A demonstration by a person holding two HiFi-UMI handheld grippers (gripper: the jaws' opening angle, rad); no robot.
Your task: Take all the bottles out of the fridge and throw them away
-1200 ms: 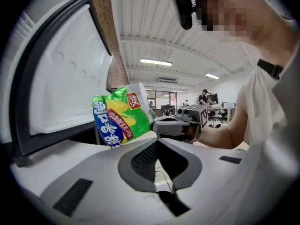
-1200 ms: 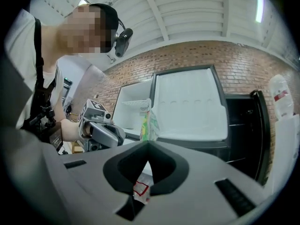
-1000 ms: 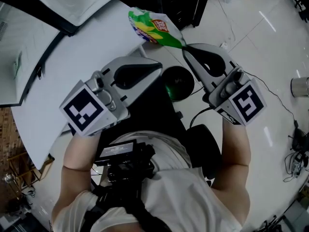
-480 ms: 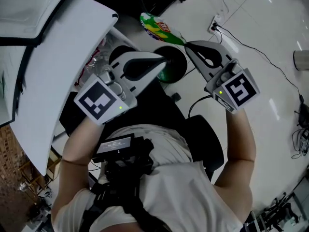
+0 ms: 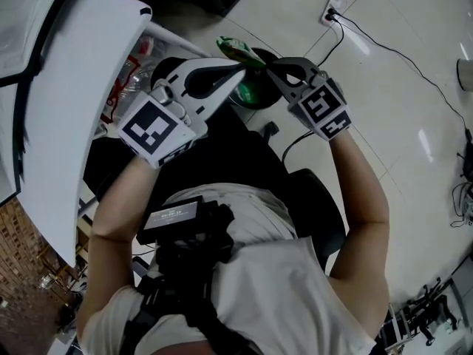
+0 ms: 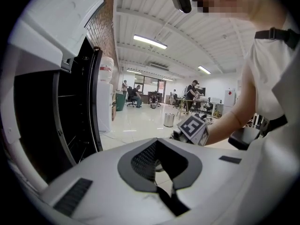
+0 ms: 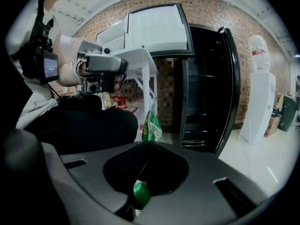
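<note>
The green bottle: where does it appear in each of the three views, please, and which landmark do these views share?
Head view: the green bottle is at top centre, at the tip of the right tongs.
Left gripper view: not in it.
Right gripper view: centre, low; its cap sits between the shut tongs and its label rises just above them.
Shared landmark: the open fridge, at the left in the head and left gripper views, behind the bottle in the right gripper view.

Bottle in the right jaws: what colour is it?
Mostly green with some yellow; the bottle shows best in the right gripper view.
</note>
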